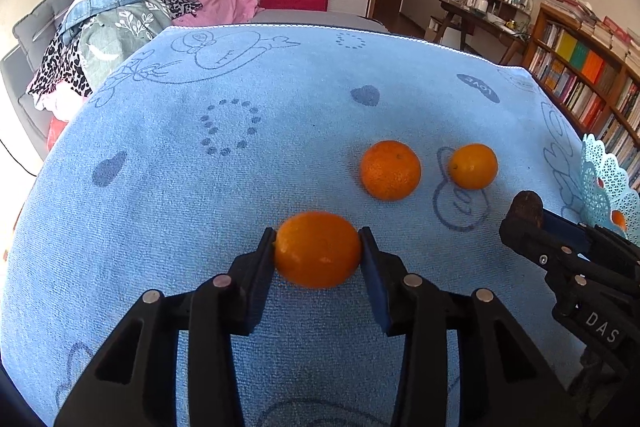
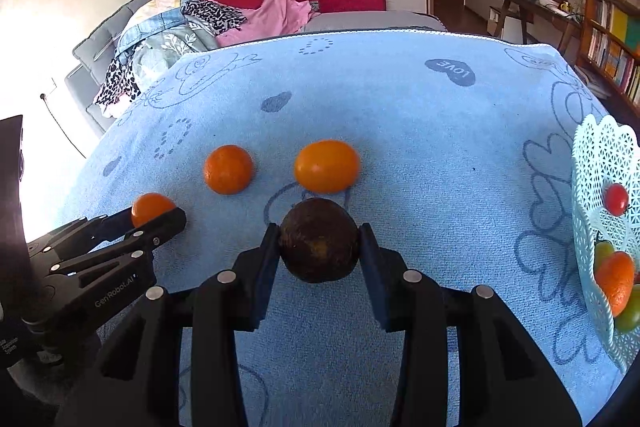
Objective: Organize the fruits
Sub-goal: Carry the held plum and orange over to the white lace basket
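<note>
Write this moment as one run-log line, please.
left gripper: shut on orange | right gripper: shut on dark brown fruit | two oranges loose on towel | basket: partly filled

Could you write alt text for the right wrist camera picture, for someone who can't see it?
The right hand-held gripper clamps a round dark brown fruit above a light blue towel-covered table. Two loose oranges lie beyond, the left hand-held gripper grips a third orange, and a white lattice basket of fruit stands at right.
</note>
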`<state>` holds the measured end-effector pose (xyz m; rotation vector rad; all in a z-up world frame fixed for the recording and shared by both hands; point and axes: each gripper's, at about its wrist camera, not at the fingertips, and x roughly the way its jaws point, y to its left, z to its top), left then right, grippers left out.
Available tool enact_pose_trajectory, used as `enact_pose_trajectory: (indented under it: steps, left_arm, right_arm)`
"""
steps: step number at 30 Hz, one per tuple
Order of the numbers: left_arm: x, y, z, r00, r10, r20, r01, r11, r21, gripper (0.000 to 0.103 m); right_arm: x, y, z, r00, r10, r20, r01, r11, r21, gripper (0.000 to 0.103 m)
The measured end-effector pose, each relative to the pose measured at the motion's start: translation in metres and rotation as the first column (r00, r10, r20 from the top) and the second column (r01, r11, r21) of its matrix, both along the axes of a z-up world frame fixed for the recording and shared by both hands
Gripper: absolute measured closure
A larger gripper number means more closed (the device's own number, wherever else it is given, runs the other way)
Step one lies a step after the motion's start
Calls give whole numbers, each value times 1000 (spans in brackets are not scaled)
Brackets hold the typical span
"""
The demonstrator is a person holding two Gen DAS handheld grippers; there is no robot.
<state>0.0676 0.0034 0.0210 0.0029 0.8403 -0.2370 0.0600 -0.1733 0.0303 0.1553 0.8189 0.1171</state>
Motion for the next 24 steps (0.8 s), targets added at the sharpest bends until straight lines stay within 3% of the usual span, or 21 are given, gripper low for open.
enact_pose_trajectory:
  steps: [14, 24]
  left_arm:
    - [-20, -6, 15, 999, -18, 32, 18, 1000, 7, 61]
    - [-39, -31, 39, 994, -82, 74, 83, 997, -4, 61]
  right_arm:
    - [-32, -21, 26, 997, -47, 56, 43, 997, 61, 62]
    - [-59, -48, 47, 989, -105, 106, 95, 991, 94, 62]
